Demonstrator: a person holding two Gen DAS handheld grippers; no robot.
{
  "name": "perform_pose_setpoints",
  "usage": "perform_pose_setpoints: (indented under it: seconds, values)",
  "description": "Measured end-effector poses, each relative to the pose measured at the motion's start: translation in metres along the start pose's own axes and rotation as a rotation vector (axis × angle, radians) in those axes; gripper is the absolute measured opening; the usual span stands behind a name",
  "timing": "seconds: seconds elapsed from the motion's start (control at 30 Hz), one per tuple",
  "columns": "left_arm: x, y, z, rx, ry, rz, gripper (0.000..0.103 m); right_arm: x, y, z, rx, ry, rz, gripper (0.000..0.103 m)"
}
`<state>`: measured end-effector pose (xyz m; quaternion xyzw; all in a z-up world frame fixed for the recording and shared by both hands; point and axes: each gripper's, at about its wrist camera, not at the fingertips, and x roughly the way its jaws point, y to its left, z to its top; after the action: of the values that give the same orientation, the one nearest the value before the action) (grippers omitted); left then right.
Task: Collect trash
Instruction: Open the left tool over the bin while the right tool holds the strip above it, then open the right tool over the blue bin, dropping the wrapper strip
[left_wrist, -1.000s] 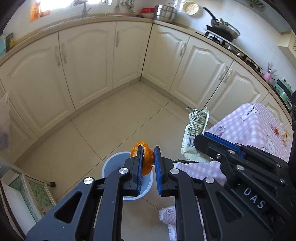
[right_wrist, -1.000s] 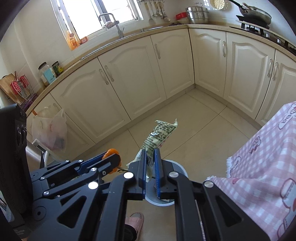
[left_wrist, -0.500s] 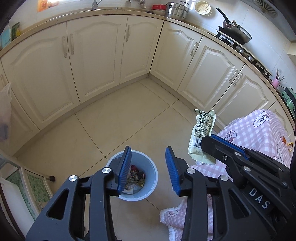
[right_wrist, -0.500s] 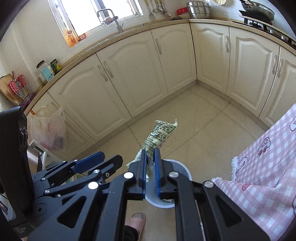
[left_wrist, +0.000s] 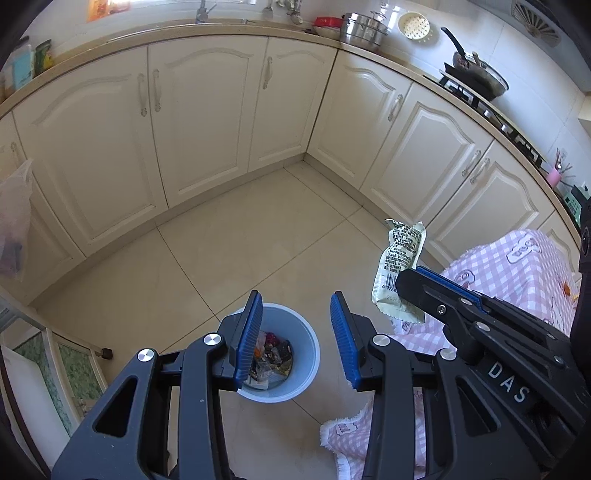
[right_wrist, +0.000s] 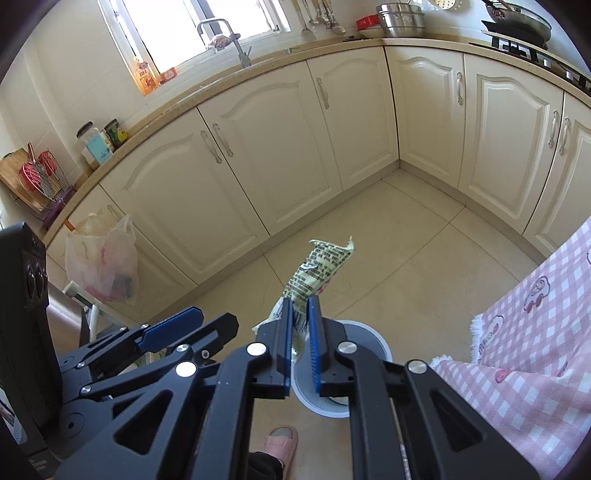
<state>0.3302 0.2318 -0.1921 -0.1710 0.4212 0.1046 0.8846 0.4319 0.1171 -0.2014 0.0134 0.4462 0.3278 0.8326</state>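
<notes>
A light blue trash bin (left_wrist: 308, 345) with several scraps inside stands on the tiled floor. My left gripper (left_wrist: 295, 332) is open and empty, hanging right above the bin. My right gripper (right_wrist: 299, 328) is shut on a crumpled pale green snack wrapper (right_wrist: 319, 267), held upright above the bin (right_wrist: 369, 341). In the left wrist view the wrapper (left_wrist: 400, 258) sticks up from the right gripper's fingers (left_wrist: 436, 284), to the right of the bin. The left gripper also shows in the right wrist view (right_wrist: 192, 325), at the left.
A table with a pink checked cloth (left_wrist: 517, 266) stands right of the bin; it also shows in the right wrist view (right_wrist: 535, 332). Cream cabinets (left_wrist: 207, 122) wrap around the floor. A plastic bag (right_wrist: 101, 262) hangs at the left. A slippered foot (right_wrist: 282, 439) is below the bin.
My left gripper opened and let go of an orange peel, which is no longer between its fingers. The right gripper stays shut on the wrapper, almost unmoved.
</notes>
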Motion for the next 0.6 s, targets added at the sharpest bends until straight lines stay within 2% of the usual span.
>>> perform_pose_setpoints:
  seconds: [0.1,0.2,0.43,0.6]
  values:
    - [-0.004,0.004,0.003,-0.017,-0.019,0.006,0.041,0.0,-0.003,0.002,0.046,-0.041,0.057,0.012]
    - [-0.008,0.005,0.004,-0.018,-0.029,0.017,0.042,0.003,-0.006,0.003,0.064,-0.043,0.034,0.021]
    - [-0.012,-0.005,0.004,-0.002,-0.03,-0.007,0.042,-0.006,-0.008,-0.001,0.058,-0.047,-0.001,0.021]
    - [-0.022,-0.024,0.006,0.027,-0.047,-0.034,0.043,-0.03,-0.022,-0.003,0.073,-0.076,-0.028,0.021]
